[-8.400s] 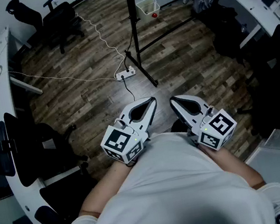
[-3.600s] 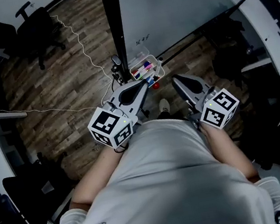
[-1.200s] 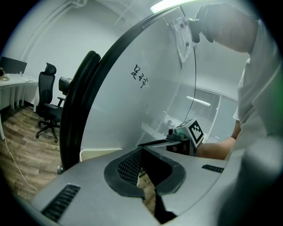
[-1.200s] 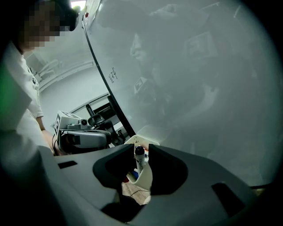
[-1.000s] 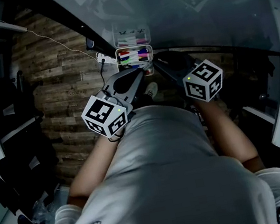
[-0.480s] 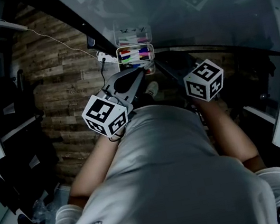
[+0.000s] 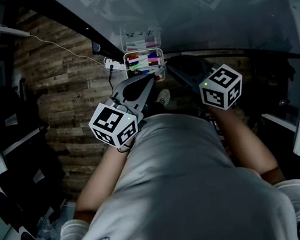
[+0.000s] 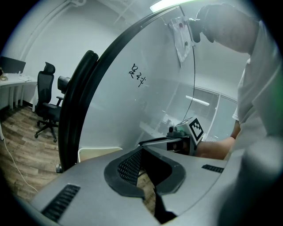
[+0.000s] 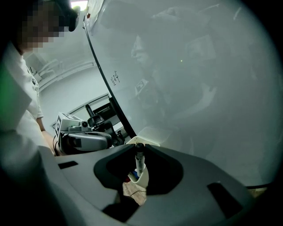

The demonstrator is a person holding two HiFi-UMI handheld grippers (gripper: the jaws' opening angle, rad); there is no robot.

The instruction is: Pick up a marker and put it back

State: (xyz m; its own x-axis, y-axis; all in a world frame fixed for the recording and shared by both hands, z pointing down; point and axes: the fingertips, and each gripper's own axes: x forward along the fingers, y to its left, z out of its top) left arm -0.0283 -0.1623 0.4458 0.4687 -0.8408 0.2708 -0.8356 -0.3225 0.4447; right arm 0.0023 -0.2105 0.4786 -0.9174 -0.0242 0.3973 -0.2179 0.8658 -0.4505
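A white basket (image 7: pixel 142 51) of coloured markers (image 7: pixel 142 61) hangs on the whiteboard just ahead of both grippers. In the right gripper view a marker with a black cap (image 9: pixel 139 161) stands upright in the basket (image 9: pixel 142 178), and my right gripper (image 9: pixel 139 148) is shut on its cap end. In the head view the right gripper (image 7: pixel 171 68) reaches the basket's right side. My left gripper (image 7: pixel 151 77) points at the basket's lower edge; its jaws (image 8: pixel 142 148) meet at the tips with nothing between them.
The whiteboard (image 7: pixel 223 11) fills the space ahead, with its black frame (image 7: pixel 73 26) running down to the left. A power strip (image 7: pixel 114 65) and cable lie on the wood floor. Office chairs (image 7: pixel 6 153) and a desk stand at the left.
Earlier the person walked up to the whiteboard and basket. Over the last second the right gripper has shifted slightly to the right; the left gripper has hardly moved.
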